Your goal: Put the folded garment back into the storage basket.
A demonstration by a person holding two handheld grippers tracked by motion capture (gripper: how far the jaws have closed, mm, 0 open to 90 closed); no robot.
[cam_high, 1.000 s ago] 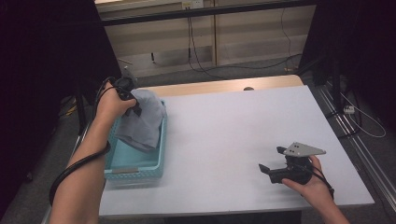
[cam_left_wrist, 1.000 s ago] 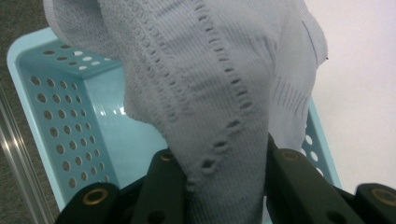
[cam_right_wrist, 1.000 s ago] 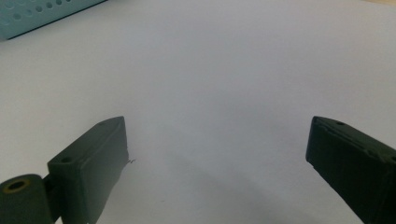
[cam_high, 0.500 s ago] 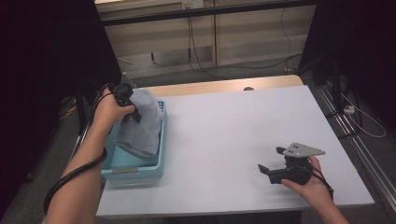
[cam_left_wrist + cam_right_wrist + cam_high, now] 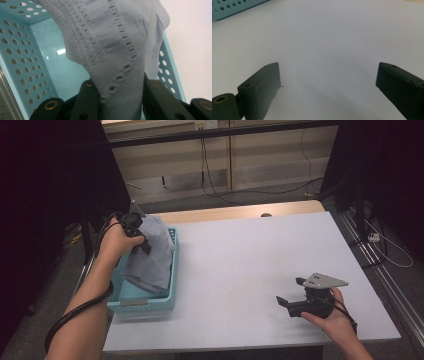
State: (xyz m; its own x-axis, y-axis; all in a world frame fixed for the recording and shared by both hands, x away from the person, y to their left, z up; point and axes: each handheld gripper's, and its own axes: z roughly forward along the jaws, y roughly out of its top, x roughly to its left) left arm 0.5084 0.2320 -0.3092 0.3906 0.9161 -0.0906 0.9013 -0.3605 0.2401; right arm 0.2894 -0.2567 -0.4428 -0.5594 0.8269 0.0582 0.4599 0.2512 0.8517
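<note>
A pale grey-blue knitted garment (image 5: 150, 255) hangs half out of a light blue perforated basket (image 5: 142, 307) at the table's left edge. My left gripper (image 5: 142, 240) is shut on a fold of that cloth and holds it up above the basket. In the left gripper view the ribbed garment (image 5: 112, 50) is pinched between both black jaws, with the basket (image 5: 22, 65) wall behind it. Near the table's front right, my right gripper (image 5: 289, 296) rests low over the white tabletop (image 5: 250, 255), open. In the right gripper view its jaws stand wide apart with bare tabletop (image 5: 329, 50) between them.
The basket (image 5: 234, 8) corner shows at the upper left of the right gripper view. A wooden strip (image 5: 235, 211) runs along the table's far edge. Cables (image 5: 210, 165) hang beyond it. Dark curtains flank the table on both sides.
My left hand has lifted the garment a little higher and toward the basket's far end, so more cloth hangs free. The right hand has stayed still.
</note>
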